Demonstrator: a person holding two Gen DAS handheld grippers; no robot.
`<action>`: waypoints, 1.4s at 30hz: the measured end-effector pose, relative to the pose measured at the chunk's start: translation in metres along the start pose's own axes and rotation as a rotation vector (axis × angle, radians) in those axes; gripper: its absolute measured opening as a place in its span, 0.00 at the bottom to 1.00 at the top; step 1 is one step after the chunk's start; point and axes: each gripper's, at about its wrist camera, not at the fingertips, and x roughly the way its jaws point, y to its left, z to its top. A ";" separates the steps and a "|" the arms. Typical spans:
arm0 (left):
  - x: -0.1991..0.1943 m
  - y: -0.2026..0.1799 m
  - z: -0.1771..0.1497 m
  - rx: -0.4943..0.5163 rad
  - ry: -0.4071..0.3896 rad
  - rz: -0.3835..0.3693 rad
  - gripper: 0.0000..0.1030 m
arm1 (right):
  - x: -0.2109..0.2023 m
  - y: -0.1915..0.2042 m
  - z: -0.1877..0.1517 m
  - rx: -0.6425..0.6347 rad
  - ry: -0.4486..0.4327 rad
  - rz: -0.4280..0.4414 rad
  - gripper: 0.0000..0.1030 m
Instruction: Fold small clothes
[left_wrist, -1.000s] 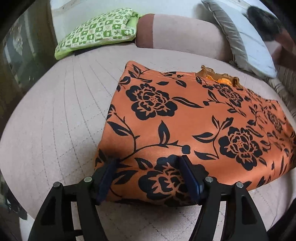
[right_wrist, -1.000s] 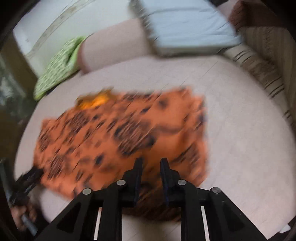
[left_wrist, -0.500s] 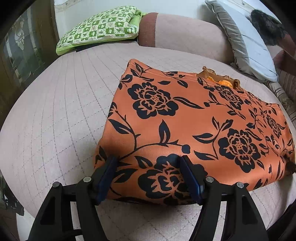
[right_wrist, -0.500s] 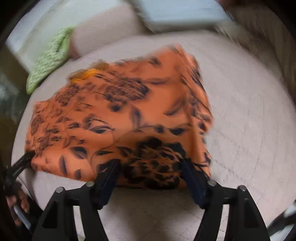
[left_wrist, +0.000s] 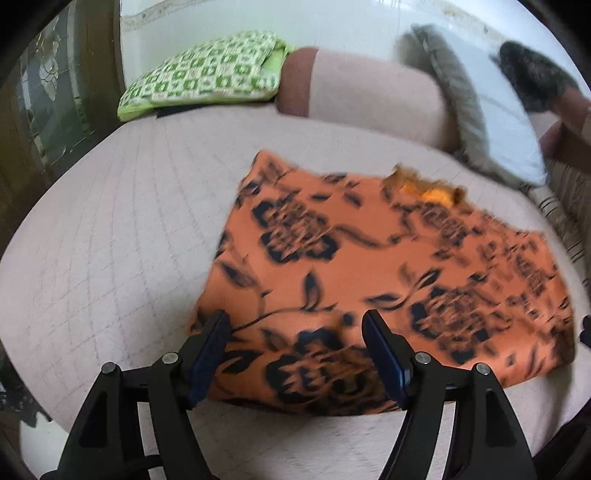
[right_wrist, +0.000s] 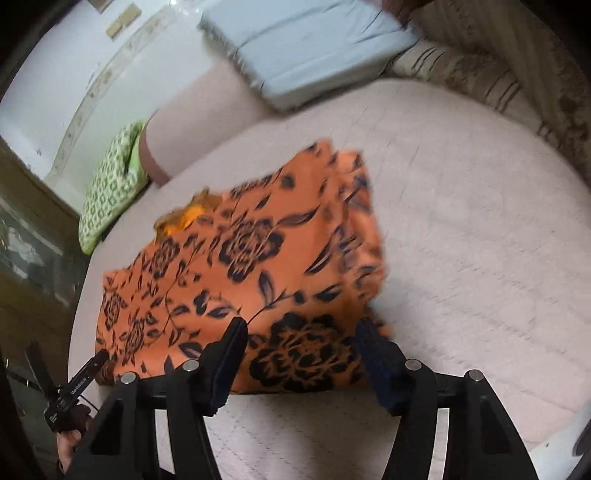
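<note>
An orange garment with black flowers (left_wrist: 369, 266) lies folded in a rough rectangle on the pale quilted bed; it also shows in the right wrist view (right_wrist: 251, 280). A frilly orange edge (left_wrist: 424, 188) sticks out at its far side. My left gripper (left_wrist: 295, 332) is open, its fingers spread over the garment's near left corner. My right gripper (right_wrist: 299, 339) is open, its fingers spread over the near right corner. Neither holds cloth. The left gripper also shows at the lower left of the right wrist view (right_wrist: 79, 384).
A green checked cushion (left_wrist: 203, 77) lies at the far left by a pink bolster (left_wrist: 369, 96). A grey-blue pillow (right_wrist: 306, 44) and striped bedding (right_wrist: 480, 77) sit at the far right. A dark wooden cabinet (left_wrist: 44, 110) stands left of the bed.
My right gripper has opened from nearly shut and come down low over the garment's near right corner. My left gripper stays open at the near left corner; its view has shifted slightly.
</note>
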 end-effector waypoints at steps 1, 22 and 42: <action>-0.003 -0.004 0.002 0.000 -0.015 -0.013 0.72 | 0.001 -0.011 0.001 0.033 0.010 0.000 0.64; 0.055 -0.128 0.002 0.222 0.114 -0.120 0.77 | 0.037 -0.042 0.018 0.125 0.133 0.117 0.31; 0.058 -0.130 0.000 0.259 0.094 -0.129 0.82 | 0.122 -0.027 0.142 -0.005 0.181 0.022 0.19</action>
